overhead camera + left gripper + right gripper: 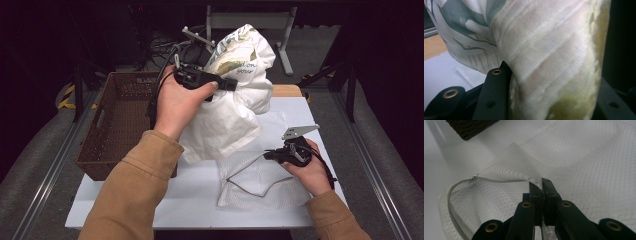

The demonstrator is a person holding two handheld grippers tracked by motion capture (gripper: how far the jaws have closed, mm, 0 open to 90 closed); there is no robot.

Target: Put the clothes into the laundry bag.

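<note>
My left gripper (231, 84) is raised above the table's back and is shut on a bunched white garment (235, 110) with a green and yellow print. In the left gripper view the garment (554, 50) is packed between the two black jaws. A white mesh bag (260, 182) lies flat on the table at the front right, its zipped mouth gaping toward the left. My right gripper (270, 155) is shut on the bag's upper edge. In the right gripper view the jaws pinch the rim of the mesh bag (586, 157) at my right gripper (541, 183), lifting it slightly.
A brown wicker basket (120, 120) stands at the table's left side, and its corner (471, 127) is near the bag. The white table (165, 200) has bare surface in front. Cables and a metal stand lie on the floor behind.
</note>
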